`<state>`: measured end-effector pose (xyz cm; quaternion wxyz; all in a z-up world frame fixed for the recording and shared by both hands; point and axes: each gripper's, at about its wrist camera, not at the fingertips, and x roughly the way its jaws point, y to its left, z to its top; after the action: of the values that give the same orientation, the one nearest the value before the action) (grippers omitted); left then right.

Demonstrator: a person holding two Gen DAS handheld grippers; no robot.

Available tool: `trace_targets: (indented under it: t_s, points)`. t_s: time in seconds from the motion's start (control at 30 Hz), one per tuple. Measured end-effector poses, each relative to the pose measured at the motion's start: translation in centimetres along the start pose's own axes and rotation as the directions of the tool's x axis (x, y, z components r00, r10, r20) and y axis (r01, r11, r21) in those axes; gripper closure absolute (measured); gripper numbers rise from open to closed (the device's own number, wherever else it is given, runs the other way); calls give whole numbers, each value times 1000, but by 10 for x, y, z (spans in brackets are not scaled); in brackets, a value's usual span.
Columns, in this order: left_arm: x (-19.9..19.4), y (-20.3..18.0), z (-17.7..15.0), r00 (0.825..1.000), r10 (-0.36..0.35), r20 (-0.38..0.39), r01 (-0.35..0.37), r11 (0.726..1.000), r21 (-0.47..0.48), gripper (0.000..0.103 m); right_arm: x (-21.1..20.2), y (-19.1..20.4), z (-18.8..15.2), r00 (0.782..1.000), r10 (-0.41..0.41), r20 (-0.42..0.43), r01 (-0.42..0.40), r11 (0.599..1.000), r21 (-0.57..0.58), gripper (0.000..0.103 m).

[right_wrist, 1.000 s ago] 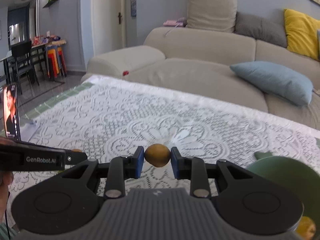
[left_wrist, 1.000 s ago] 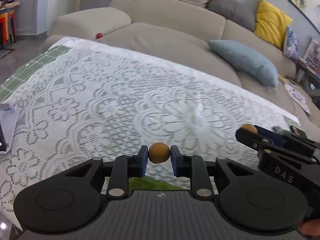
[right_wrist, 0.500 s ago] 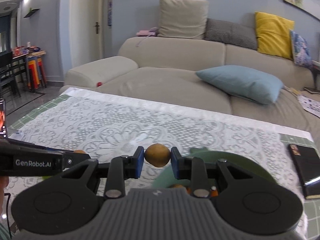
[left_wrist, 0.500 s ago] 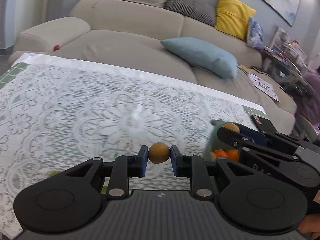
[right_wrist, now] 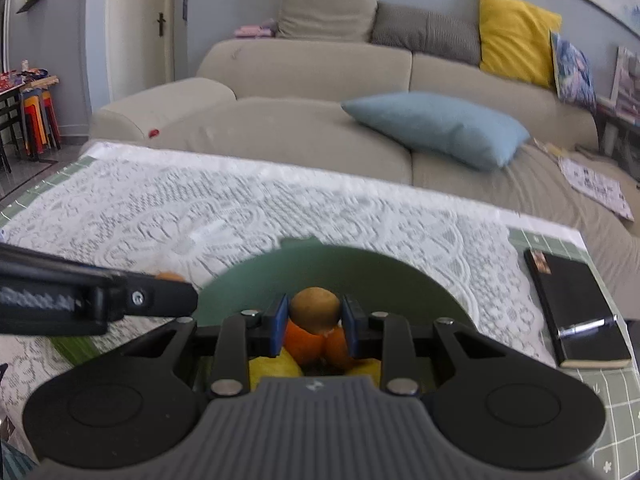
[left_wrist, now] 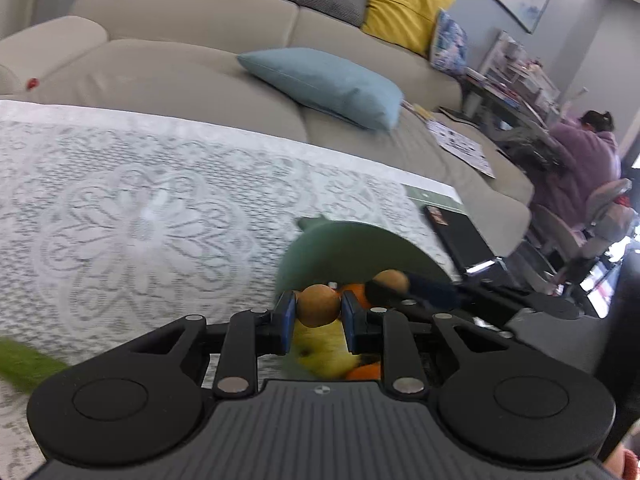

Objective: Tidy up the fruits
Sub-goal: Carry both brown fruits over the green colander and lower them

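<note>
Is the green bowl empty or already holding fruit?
Holding fruit: the round green bowl already contains orange fruits and yellow fruit.

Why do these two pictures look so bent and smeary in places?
Left wrist view: fisheye lens bows the beige sofa; white lace tablecloth and green bowl are motion-smeared, while the left gripper and its small brown round fruit stay sharp. Right wrist view: similar bending, softer blur on the lace, bright daylight, no harsh glare.
</note>
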<state>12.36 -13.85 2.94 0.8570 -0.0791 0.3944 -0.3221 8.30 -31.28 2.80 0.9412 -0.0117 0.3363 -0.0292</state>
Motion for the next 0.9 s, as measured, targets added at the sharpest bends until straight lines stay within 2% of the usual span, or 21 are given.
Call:
trace_targets:
  t_s: [0.13, 0.33, 0.57, 0.9]
  points:
    - [20, -9, 4, 999, -39, -37, 39, 999, 0, 77, 6, -13, -3, 1000, -4, -24, 4, 1000, 22, 77]
    - [44, -15, 5, 997, -17, -77, 18, 1000, 11, 77, 9, -17, -6, 999, 25, -36, -25, 1000, 7, 78]
    - [56, -5, 5, 995, 22, -99, -24, 1000, -16, 77, 11, -2, -10, 997, 60, -56, -64, 995, -76, 78]
    - [58, -6, 3, 993, 44, -110, -43, 999, 14, 77, 20, 2, -13, 993, 28, -111, -38, 996, -84, 77]
